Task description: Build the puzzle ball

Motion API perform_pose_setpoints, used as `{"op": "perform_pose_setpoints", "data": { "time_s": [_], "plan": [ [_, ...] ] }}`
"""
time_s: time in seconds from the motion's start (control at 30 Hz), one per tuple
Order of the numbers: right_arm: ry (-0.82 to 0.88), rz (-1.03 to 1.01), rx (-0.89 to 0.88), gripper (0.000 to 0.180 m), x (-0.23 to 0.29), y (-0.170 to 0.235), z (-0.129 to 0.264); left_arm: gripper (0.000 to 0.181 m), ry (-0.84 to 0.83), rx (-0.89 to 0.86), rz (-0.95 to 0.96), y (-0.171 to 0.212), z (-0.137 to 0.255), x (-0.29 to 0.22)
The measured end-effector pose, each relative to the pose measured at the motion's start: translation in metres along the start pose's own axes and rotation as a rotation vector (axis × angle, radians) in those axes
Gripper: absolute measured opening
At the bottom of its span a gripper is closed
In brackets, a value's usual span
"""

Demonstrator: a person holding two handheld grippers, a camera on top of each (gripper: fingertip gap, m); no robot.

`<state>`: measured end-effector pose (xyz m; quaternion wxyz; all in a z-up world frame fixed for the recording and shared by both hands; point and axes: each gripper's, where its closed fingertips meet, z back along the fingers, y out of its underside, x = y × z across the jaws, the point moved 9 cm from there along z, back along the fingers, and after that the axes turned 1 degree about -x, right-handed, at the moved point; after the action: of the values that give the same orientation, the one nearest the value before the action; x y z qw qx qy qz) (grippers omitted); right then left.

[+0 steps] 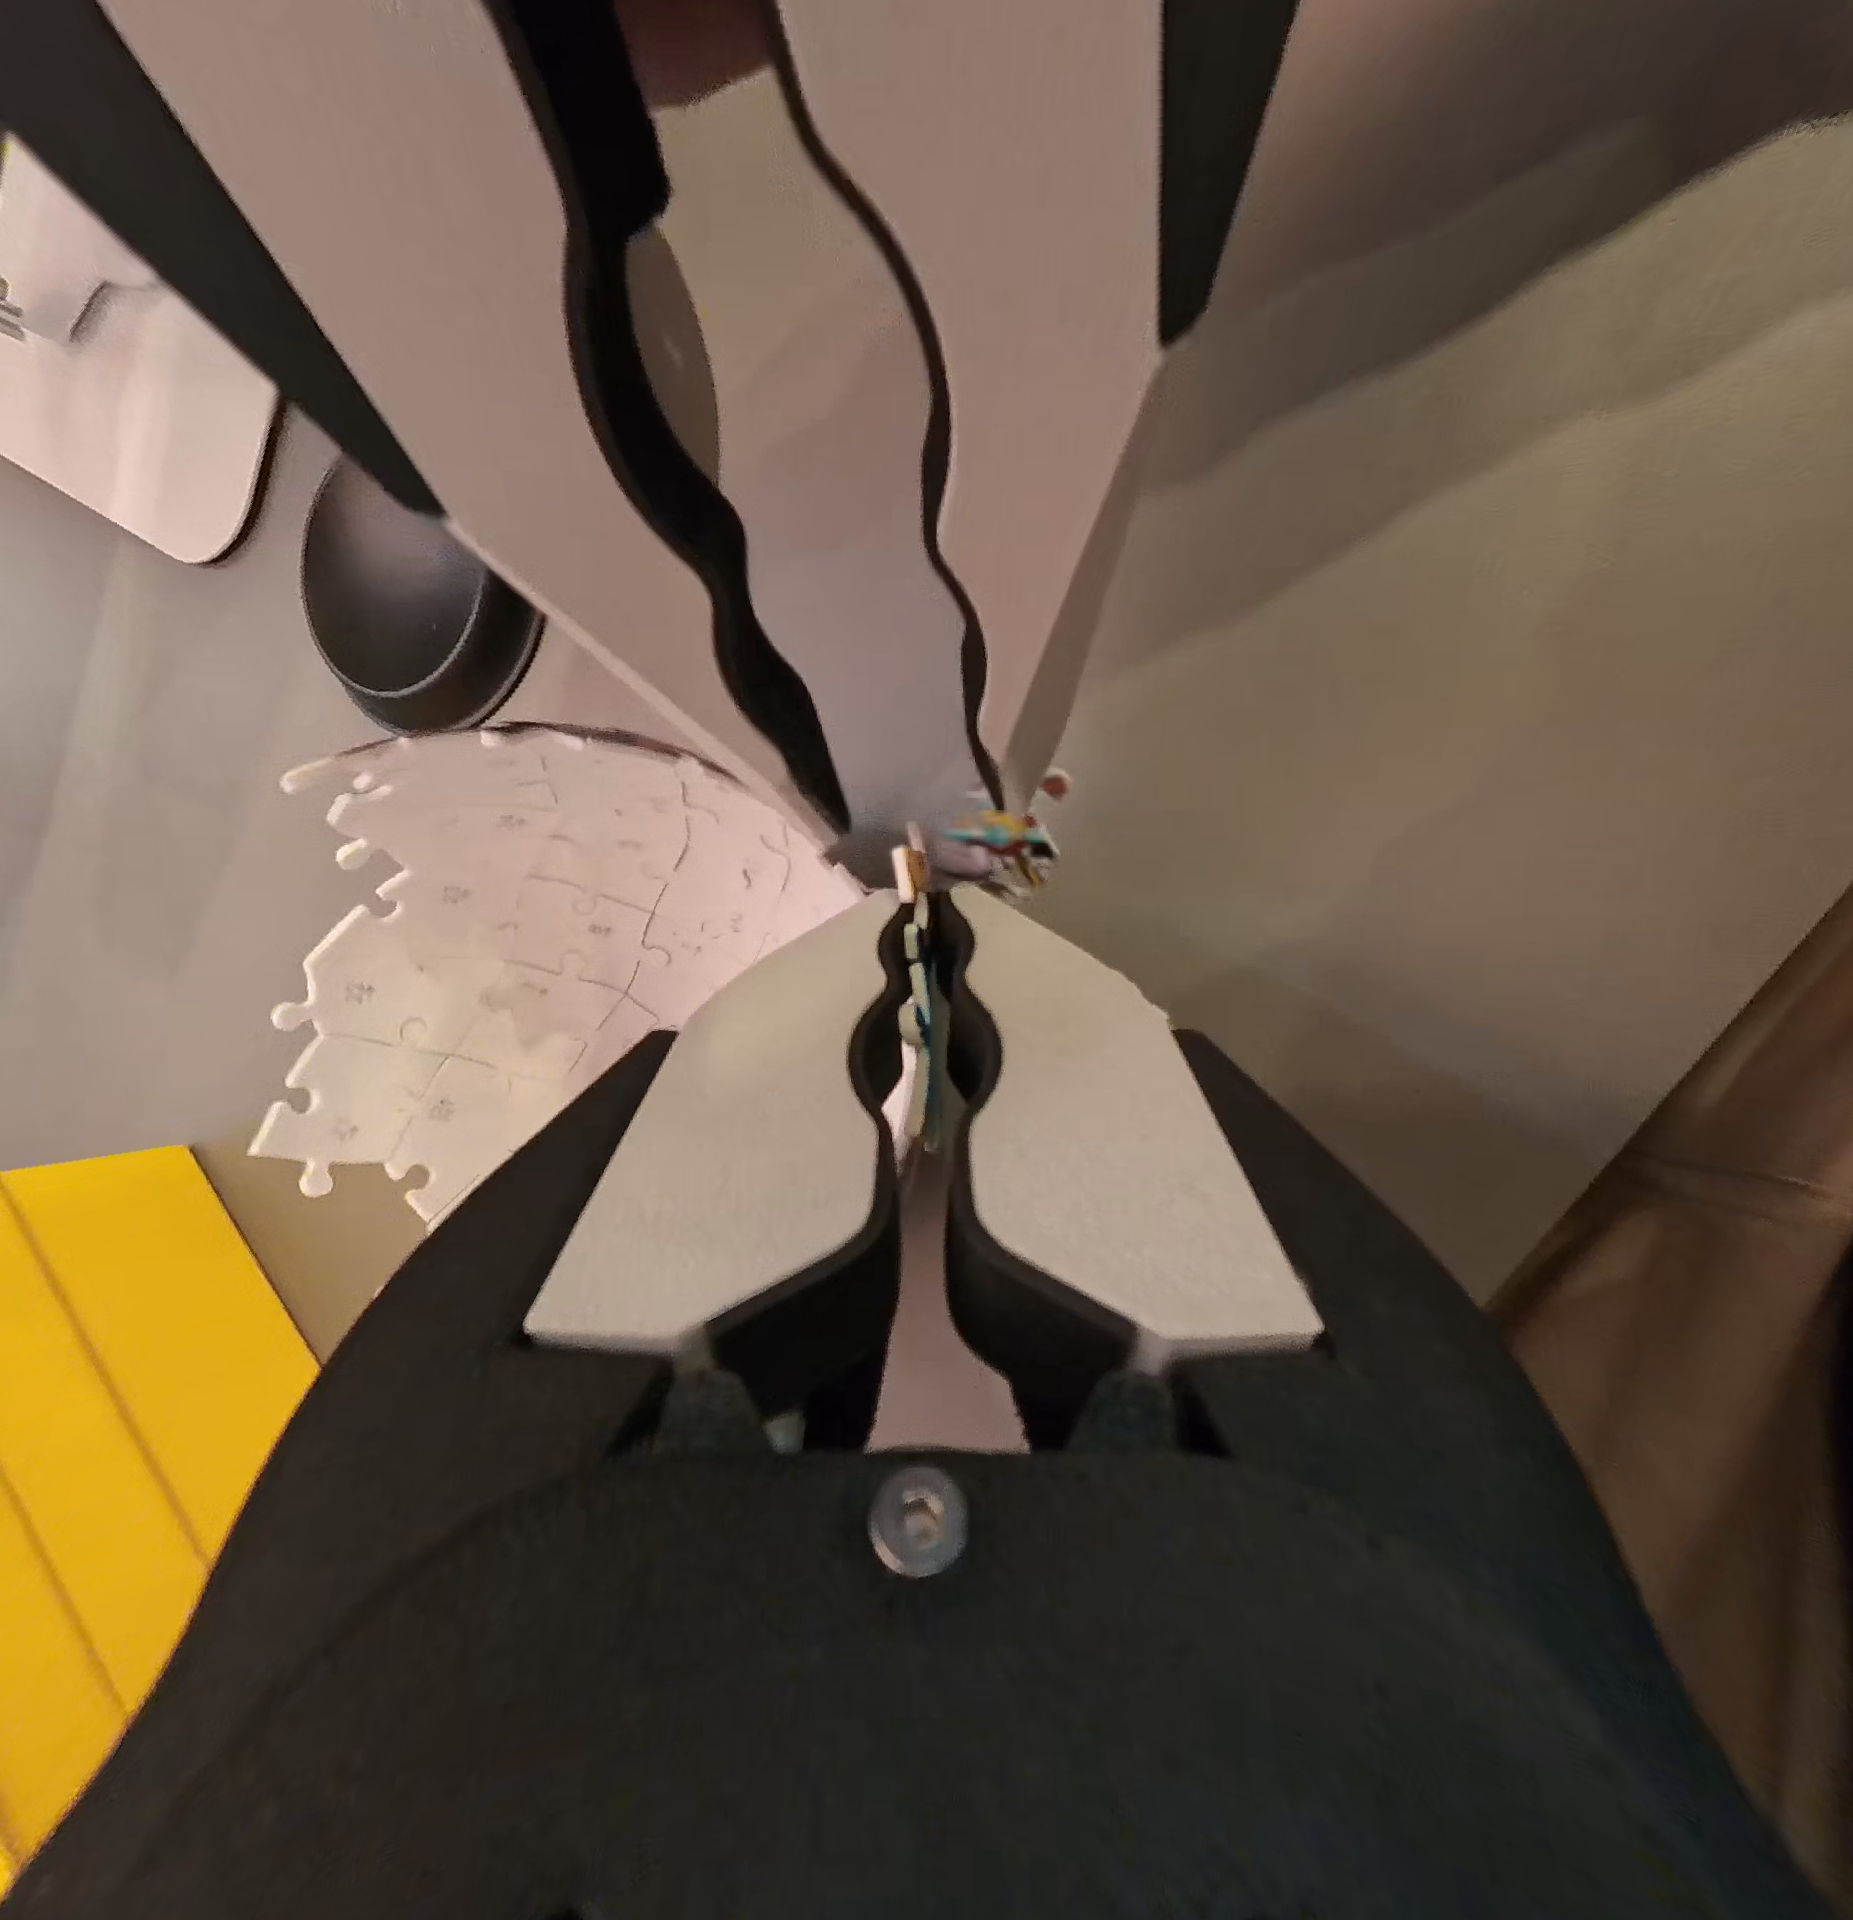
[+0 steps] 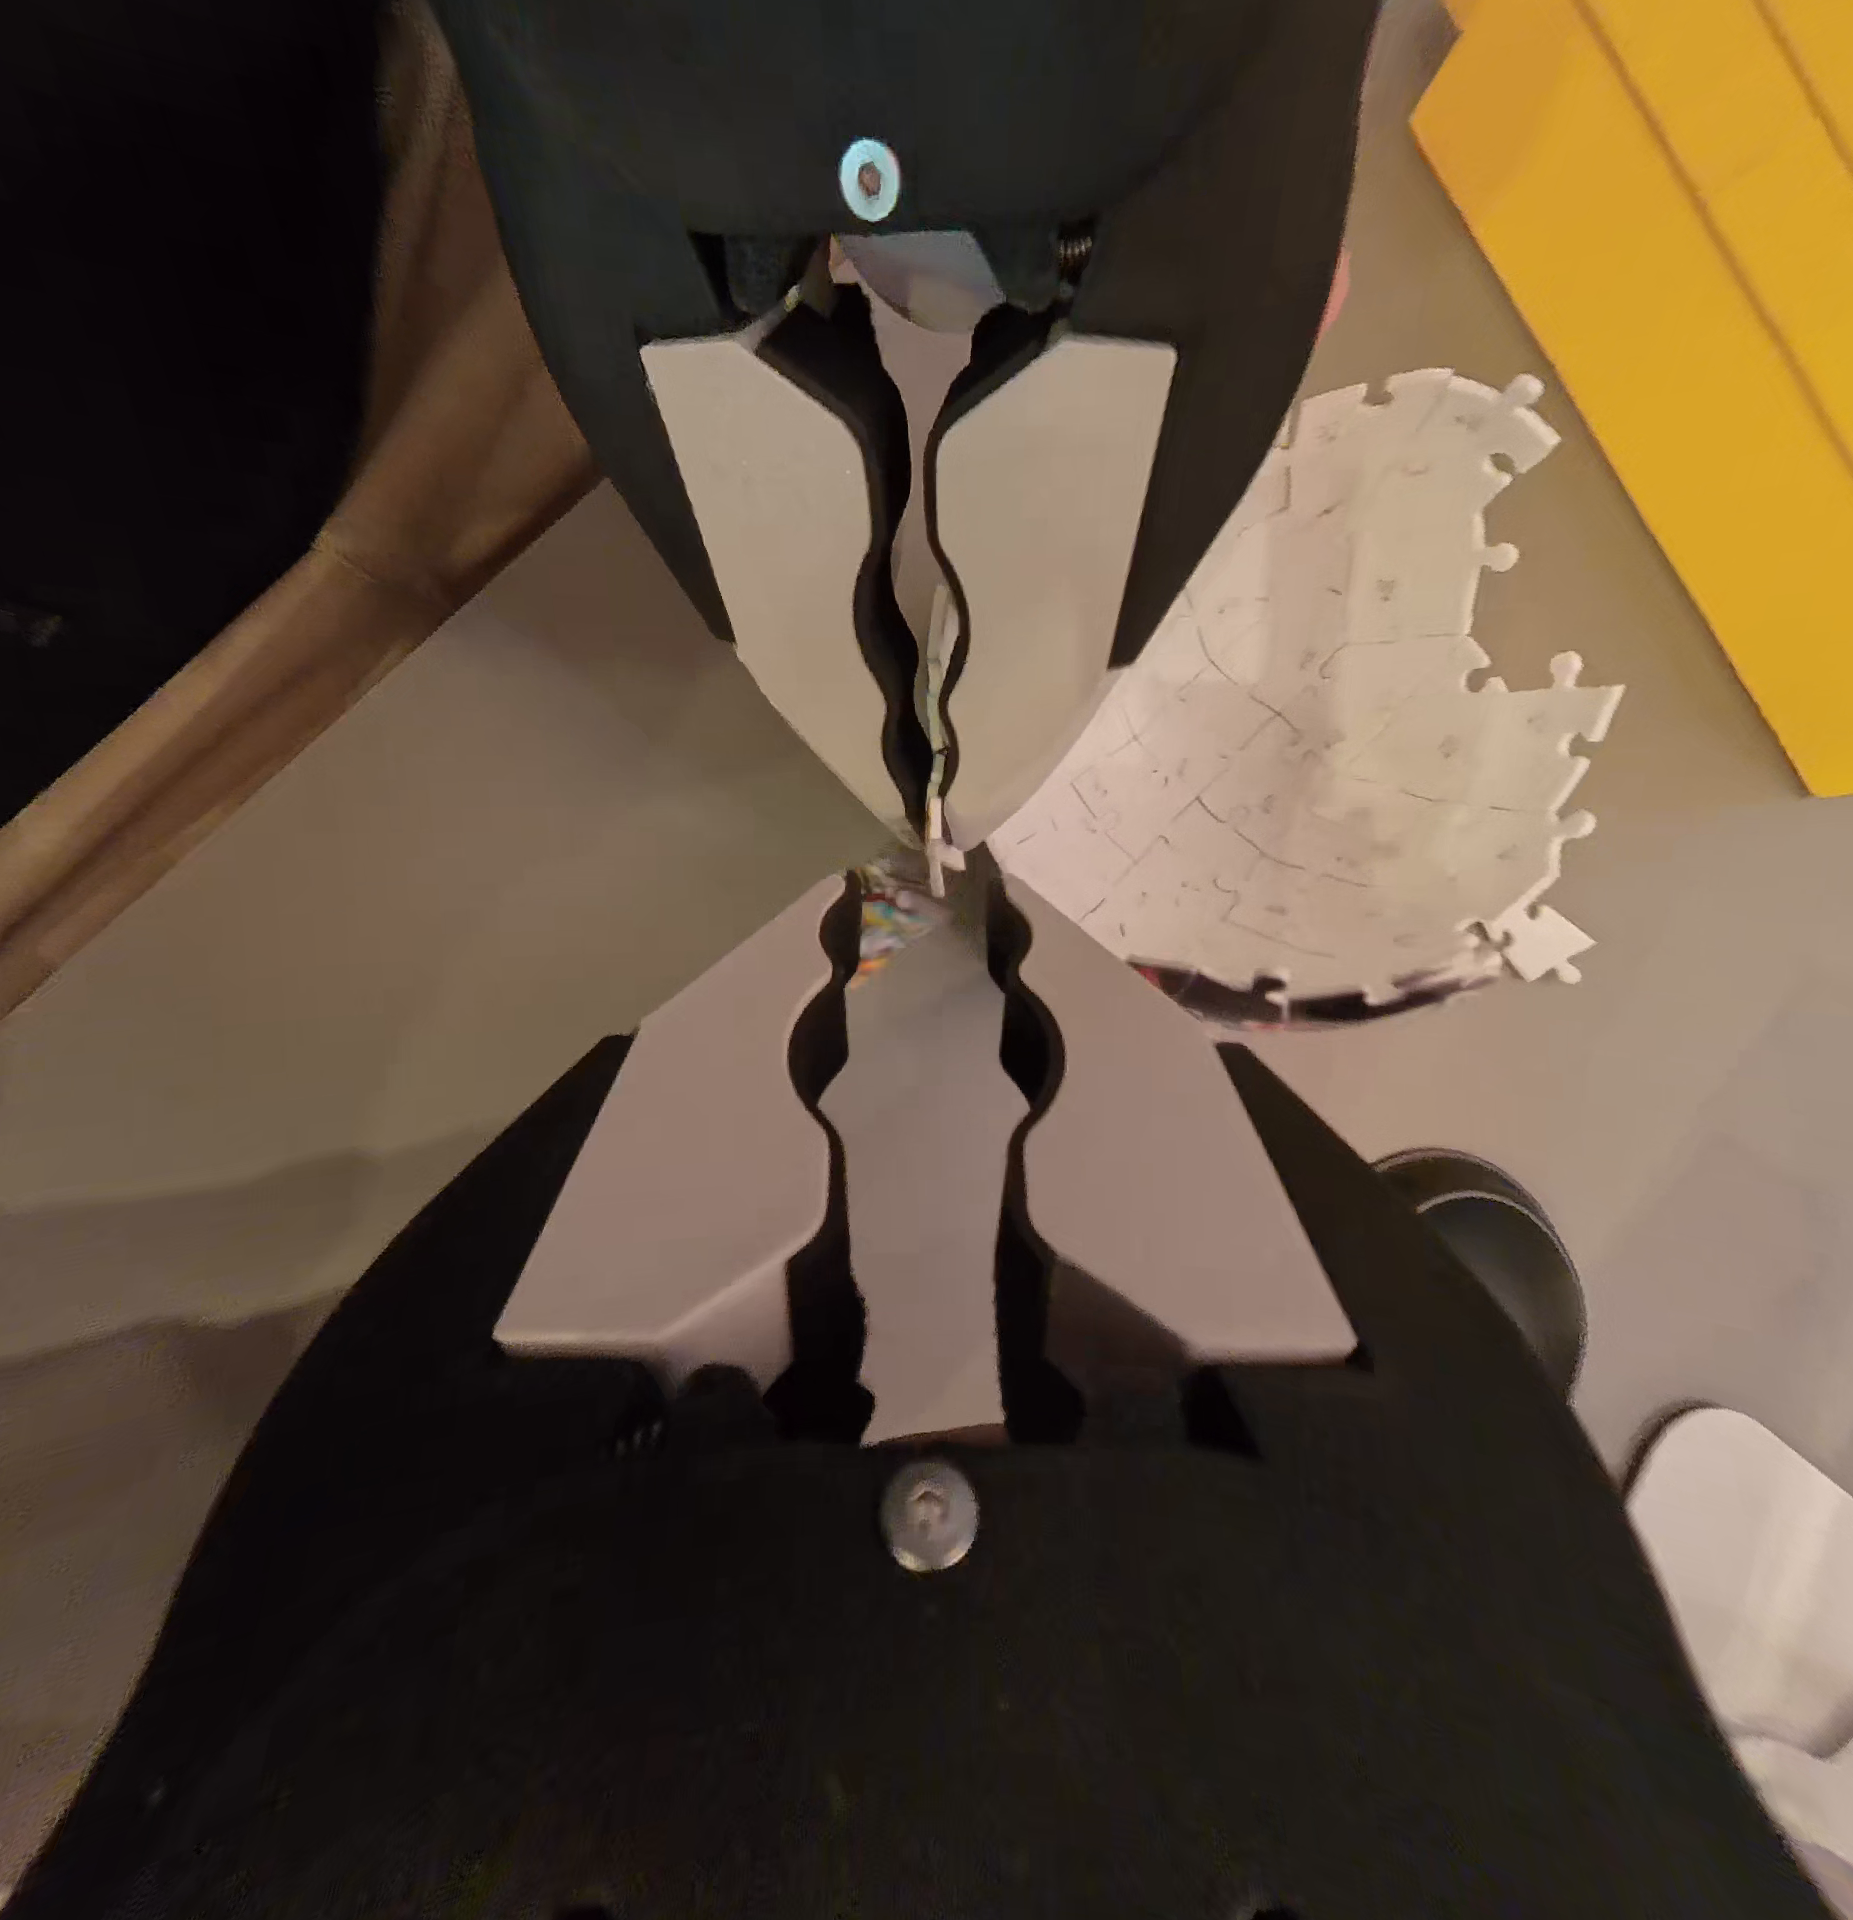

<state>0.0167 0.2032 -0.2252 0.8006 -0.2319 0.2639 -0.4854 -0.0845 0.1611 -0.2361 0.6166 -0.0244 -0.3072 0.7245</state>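
My left gripper (image 1: 922, 906) is shut on a thin puzzle piece (image 1: 918, 1029) held edge-on between its pads. In the right wrist view this gripper (image 2: 932, 831) comes down from the top with the same piece (image 2: 943, 675). My right gripper (image 2: 917, 902) meets it tip to tip and grips a colourful puzzle piece (image 2: 891, 920) at its tips, jaws a little apart. The right gripper (image 1: 927, 821) and its colourful piece (image 1: 1005, 840) also show in the left wrist view. The partly built puzzle ball (image 1: 506, 966), a white half shell (image 2: 1317, 748), lies on the table beside both tips.
A black round cup (image 1: 413, 623) stands by the shell, also in the right wrist view (image 2: 1483, 1257). A yellow box (image 1: 101, 1403) (image 2: 1680, 312) lies at the table's side. A white tray (image 1: 122, 395) is farther off. Brown material (image 1: 1732, 1351) borders the grey table (image 1: 1473, 727).
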Motion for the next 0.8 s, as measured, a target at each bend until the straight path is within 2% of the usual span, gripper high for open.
{"op": "perform_pose_setpoints", "data": {
  "time_s": [0.03, 0.43, 0.53, 0.67, 0.8],
  "plan": [
    [0.013, -0.002, -0.006, 0.023, 0.001, 0.001, 0.002, 0.003, -0.003, -0.002, -0.001, 0.000, 0.000, 0.000],
    [0.149, -0.125, -0.169, 0.031, 0.024, 0.016, 0.018, 0.003, -0.124, -0.025, -0.053, 0.006, -0.003, -0.009],
    [0.174, -0.209, -0.224, 0.031, 0.030, 0.023, 0.016, 0.003, -0.154, -0.033, -0.059, 0.008, -0.004, -0.010],
    [0.204, -0.358, -0.204, 0.031, 0.031, 0.030, 0.004, 0.007, -0.200, -0.039, -0.074, 0.012, -0.006, -0.013],
    [0.214, -0.527, -0.246, 0.024, 0.026, 0.033, -0.012, 0.013, -0.223, -0.045, -0.060, 0.015, -0.009, -0.014]
  ]
}}
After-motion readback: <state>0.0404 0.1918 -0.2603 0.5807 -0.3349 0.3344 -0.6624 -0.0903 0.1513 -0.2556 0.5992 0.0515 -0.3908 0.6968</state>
